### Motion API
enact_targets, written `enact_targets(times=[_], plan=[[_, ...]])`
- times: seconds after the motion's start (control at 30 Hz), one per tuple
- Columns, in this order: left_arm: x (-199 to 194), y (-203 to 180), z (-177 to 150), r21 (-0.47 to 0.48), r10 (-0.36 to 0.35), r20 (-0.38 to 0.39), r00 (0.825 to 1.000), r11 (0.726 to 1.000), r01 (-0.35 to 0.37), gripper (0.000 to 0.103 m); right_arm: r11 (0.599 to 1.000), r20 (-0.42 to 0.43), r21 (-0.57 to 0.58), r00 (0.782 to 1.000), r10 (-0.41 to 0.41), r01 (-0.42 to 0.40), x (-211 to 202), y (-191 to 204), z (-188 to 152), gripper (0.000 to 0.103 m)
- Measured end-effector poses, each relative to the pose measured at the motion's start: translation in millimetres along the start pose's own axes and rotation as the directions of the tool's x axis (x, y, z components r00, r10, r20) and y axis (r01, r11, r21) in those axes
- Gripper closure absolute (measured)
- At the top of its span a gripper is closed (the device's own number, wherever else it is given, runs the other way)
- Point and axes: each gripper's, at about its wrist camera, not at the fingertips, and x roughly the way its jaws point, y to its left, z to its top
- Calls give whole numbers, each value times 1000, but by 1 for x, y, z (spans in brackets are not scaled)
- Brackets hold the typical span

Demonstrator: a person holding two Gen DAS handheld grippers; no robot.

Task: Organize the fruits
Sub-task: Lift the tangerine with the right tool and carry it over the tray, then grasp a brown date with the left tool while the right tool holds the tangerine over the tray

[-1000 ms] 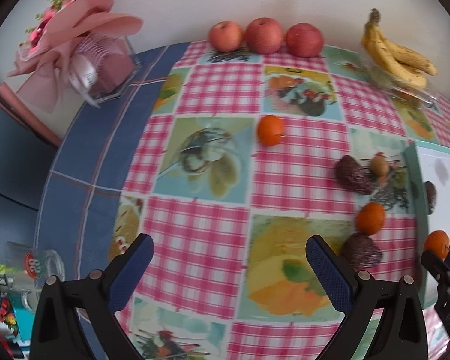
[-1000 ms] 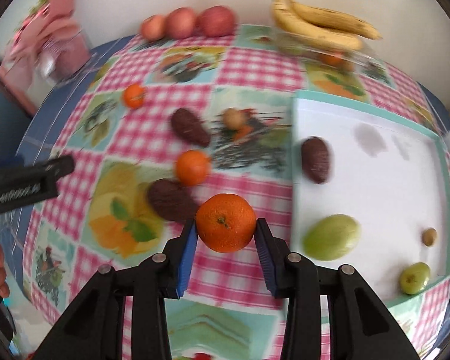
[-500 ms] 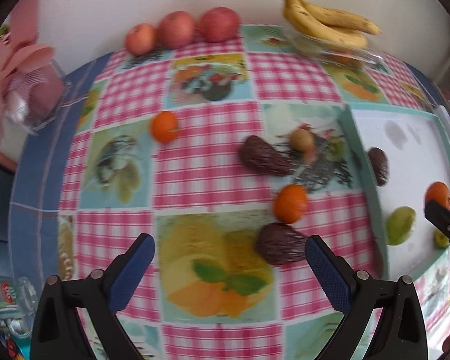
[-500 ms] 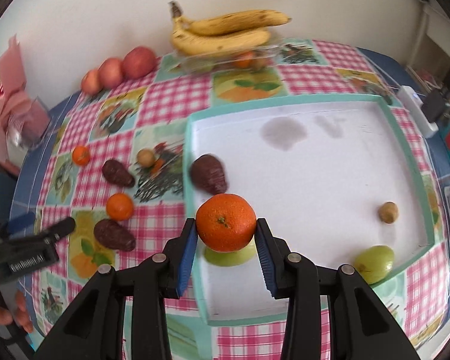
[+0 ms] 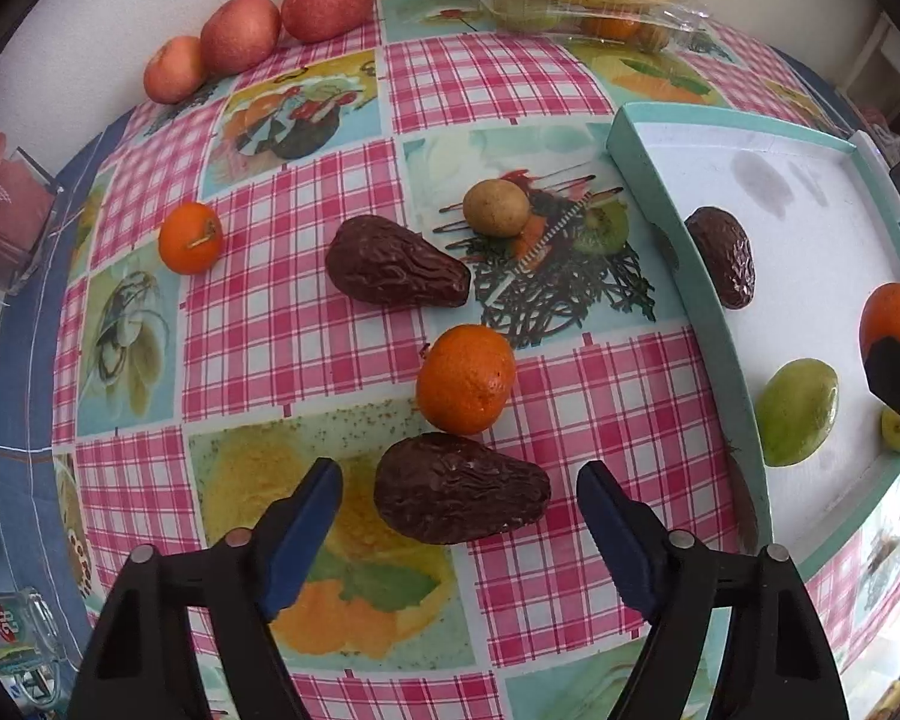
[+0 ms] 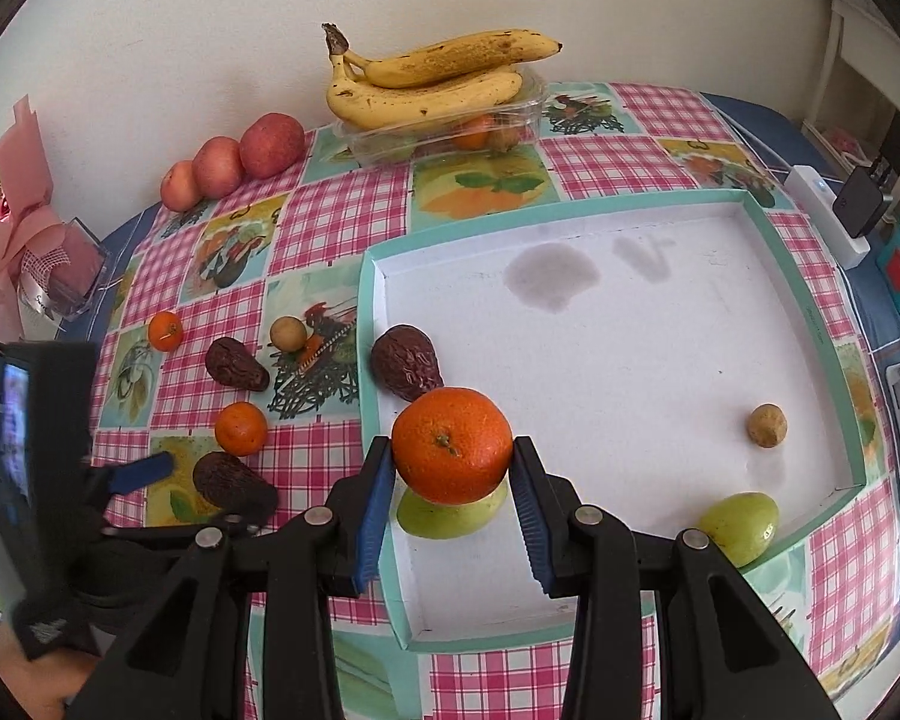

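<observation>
Orange sits clamped between the right gripper's fingers, above the white tray and a green fruit. Left gripper, fingers apart, straddles a dark avocado on the tabletop.

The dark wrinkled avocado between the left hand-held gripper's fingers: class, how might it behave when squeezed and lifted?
The dark wrinkled avocado has rough, creased skin, so it probably won't slip. It looks overripe, perhaps soft, so a hard squeeze may dent it. Pear-shaped and lying on its side, it might pivot rather than roll. The left hand-held gripper is open around it.
</observation>
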Motion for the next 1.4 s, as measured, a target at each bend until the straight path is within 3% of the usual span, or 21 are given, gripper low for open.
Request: enact_targets(times=[0.1, 0.3, 0.53, 0.87, 1.2, 1.4], plan=[[-1, -1, 1, -7, -5, 2, 1000, 1000, 5, 43, 1000, 2, 3, 1000, 4, -4, 0, -1, 1, 62], [-14, 9, 1, -10, -10, 29, 1000, 1000, 10, 43, 1000, 9, 10, 1000, 12, -12, -2, -3, 1, 62], [-47, 6, 6, -5, -17, 123, 992, 1000, 18, 43, 999, 17, 41, 1000, 12, -13, -4, -13, 3, 62], [-73, -47, 16, 46, -77, 235, 969, 997, 68, 43, 988, 43, 123, 994, -96, 90, -14, -60, 8, 62], [-48, -112, 38, 133, -163, 185, 969, 981, 140, 43, 965, 62, 208, 982, -178, 162, -12, -104, 25, 62], [-25, -132, 51, 135, -159, 135, 978, 981, 140, 43, 965, 31, 216, 987, -157, 147, 4, -118, 33, 62]])
